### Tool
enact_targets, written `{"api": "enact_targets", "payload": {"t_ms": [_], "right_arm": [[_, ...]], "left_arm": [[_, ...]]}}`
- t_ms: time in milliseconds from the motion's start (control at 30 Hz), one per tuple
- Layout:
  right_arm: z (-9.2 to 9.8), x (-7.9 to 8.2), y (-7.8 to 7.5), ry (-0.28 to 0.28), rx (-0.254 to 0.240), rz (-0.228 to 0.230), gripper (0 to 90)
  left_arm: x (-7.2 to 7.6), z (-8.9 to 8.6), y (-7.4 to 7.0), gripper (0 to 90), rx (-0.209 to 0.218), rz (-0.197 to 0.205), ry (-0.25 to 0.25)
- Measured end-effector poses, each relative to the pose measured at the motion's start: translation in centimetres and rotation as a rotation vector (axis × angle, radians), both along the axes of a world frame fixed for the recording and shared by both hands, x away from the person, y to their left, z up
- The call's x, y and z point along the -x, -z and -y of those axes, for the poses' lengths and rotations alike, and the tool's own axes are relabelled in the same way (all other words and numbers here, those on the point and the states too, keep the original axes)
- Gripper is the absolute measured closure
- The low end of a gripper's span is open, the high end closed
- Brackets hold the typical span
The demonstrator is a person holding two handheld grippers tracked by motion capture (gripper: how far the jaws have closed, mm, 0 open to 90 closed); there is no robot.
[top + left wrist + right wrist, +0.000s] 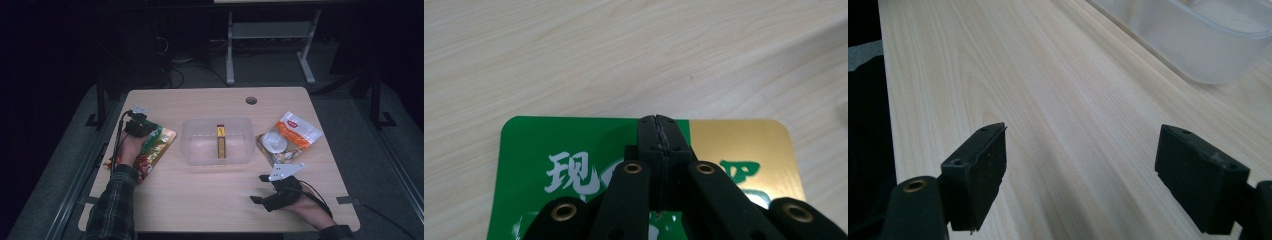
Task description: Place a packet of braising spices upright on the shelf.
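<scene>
- Your left tool (658, 131), jaws pinched together, sits over the green-and-gold packet (574, 145) near the table's (200, 200) left edge.
- A clear tub (195, 145) stands mid-table.
- Your right tool (1080, 175) rests released near the front edge.

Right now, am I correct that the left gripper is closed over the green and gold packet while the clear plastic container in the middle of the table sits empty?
Not quite: the clear plastic container is not empty. The high view shows a narrow yellow and red box lying inside it. The rest holds: the left gripper is closed over the green and gold packet, as the left gripper view shows.
</scene>
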State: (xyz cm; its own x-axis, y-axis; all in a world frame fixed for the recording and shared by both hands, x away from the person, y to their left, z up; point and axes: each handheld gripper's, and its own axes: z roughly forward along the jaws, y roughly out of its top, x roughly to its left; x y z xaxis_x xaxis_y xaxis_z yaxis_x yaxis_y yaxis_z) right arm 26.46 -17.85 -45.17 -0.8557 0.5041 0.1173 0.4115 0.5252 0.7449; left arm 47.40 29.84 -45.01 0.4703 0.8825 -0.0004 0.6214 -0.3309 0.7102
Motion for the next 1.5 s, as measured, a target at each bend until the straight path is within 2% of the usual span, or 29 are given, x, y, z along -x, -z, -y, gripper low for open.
{"api": "enact_targets", "payload": {"t_ms": [67,133,167,200,233,400,633,767,1000,1100,1233,1333,1367,1500], "right_arm": [[0.0,0.0,0.0,0.000,0.002,0.002,20.0],[-0.1,-0.1,0.0,-0.003,-0.002,0.004,20.0],[-0.1,0.0,0.0,-0.006,0.001,0.002,20.1],[-0.2,0.0,0.0,-0.006,0.003,0.002,20.1],[-0.2,0.0,0.0,-0.008,0.004,0.003,20.1],[-0.1,0.0,0.0,-0.002,0.007,-0.002,20.2],[-0.1,0.1,0.0,-0.003,0.005,0.001,20.2],[0.0,0.1,0.0,-0.007,0.004,0.006,20.2],[-0.1,0.1,-0.1,-0.008,0.007,0.007,20.2],[-0.1,0.1,-0.1,-0.002,0.007,0.003,20.2],[-0.1,0.1,-0.1,-0.004,0.009,0.005,20.2],[-0.1,0.1,0.0,-0.004,0.010,0.002,20.2],[-0.1,0.1,-0.1,-0.002,0.010,0.003,20.2],[0.0,0.0,-0.1,0.003,0.007,0.004,20.2]], "left_arm": [[-0.3,0.1,0.2,89.7,0.005,0.004,-0.018],[-0.5,0.1,0.4,89.7,0.041,0.008,-0.026],[-0.6,0.1,0.7,89.7,0.014,-0.004,-0.029],[-0.6,0.1,0.7,89.7,0.014,-0.004,-0.029],[-0.8,0.1,1.2,89.7,0.022,-0.021,-0.029],[-0.9,0.4,1.4,89.7,0.026,-0.017,-0.030],[-1.0,0.4,1.7,89.8,0.038,-0.036,-0.035],[-0.7,0.4,1.5,89.9,0.028,-0.060,-0.010],[-0.2,1.0,1.3,90.0,0.023,-0.078,0.017],[0.3,1.3,1.3,90.0,0.014,-0.082,0.041],[1.1,1.6,1.3,90.0,0.028,-0.095,0.058],[1.7,1.9,1.2,90.0,0.017,-0.103,0.077],[2.1,2.1,1.1,90.0,0.006,-0.107,0.097],[2.7,2.3,1.0,90.0,0.004,-0.116,0.115]]}}
